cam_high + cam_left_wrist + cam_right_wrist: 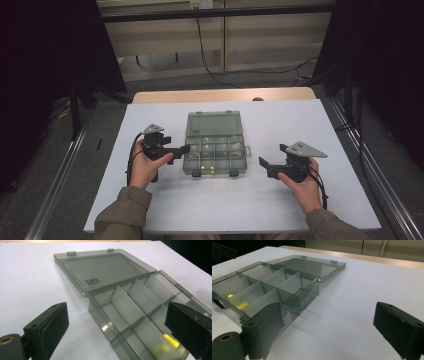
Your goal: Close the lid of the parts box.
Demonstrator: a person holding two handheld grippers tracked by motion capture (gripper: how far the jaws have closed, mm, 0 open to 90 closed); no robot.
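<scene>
Lying open at surface (pixel 150 200) centre: compartment box (pixel 215 150), lid folded back toward twelve o'clock. Flanking at nine and three o'clock: left gripper (pixel 181 149), right gripper (pixel 263 163), fingers released, grasping nothing.

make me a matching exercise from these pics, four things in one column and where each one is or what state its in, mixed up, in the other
Things:
1. hinged smoky clear plastic lid
2. small yellow pieces
3. left gripper
4. right gripper

Places or states:
A. open, jaws apart at the divided smoky clear plastic organiser box's left side
B. folded back flat on the white table behind the box
C. open, off to the box's right with bare table between
D. lying in a compartment of the box's near row

Pairs: 1-B, 2-D, 3-A, 4-C
</scene>
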